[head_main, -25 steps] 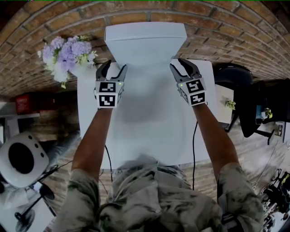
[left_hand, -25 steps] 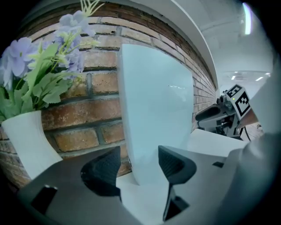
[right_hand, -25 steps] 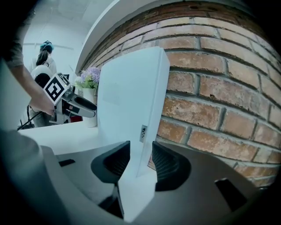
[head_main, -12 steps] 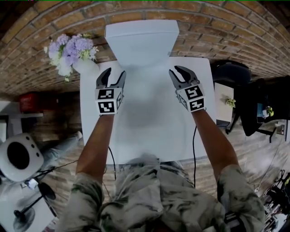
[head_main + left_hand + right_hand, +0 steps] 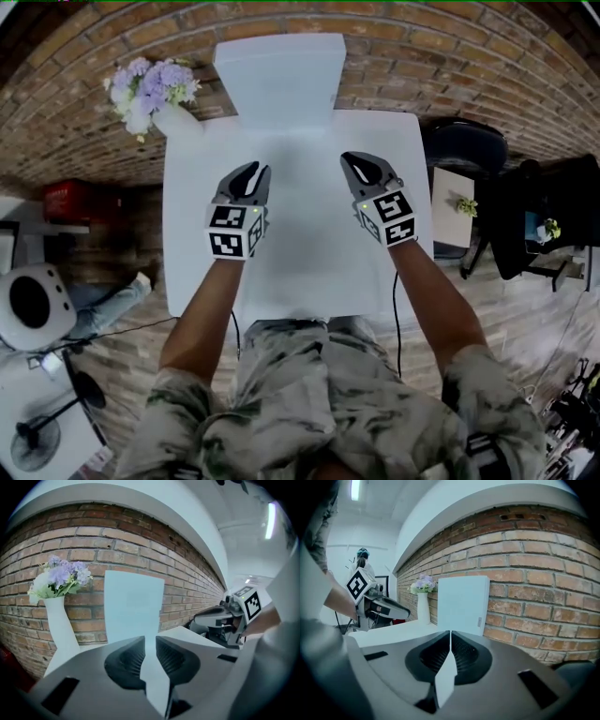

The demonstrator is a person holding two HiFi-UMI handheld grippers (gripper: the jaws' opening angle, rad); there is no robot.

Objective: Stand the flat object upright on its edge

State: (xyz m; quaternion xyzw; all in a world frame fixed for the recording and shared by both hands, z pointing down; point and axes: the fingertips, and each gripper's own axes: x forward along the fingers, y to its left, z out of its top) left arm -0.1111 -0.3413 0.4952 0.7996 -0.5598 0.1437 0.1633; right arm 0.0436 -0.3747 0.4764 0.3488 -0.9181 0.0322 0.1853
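The flat white board [image 5: 277, 75] stands upright on its edge at the table's far end, leaning against the brick wall; it also shows in the left gripper view [image 5: 133, 606] and the right gripper view [image 5: 461, 604]. Both grippers hang over the white table [image 5: 309, 267], well short of the board and touching nothing. My left gripper [image 5: 248, 174] [image 5: 150, 641] has just been closing and keeps a narrow gap with nothing in it. My right gripper [image 5: 362, 165] [image 5: 450, 634] has just been closing too, and its tips now meet, empty.
A white vase of purple flowers [image 5: 150, 89] [image 5: 58, 620] stands at the table's far left corner by the wall. A black chair [image 5: 464, 150] and a small stand with a plant [image 5: 457, 202] are right of the table. A round white device [image 5: 33, 305] sits on the floor at left.
Both grippers have drawn back from the board toward the person. Their jaws, wide apart before, have come together. The board stays standing against the wall.
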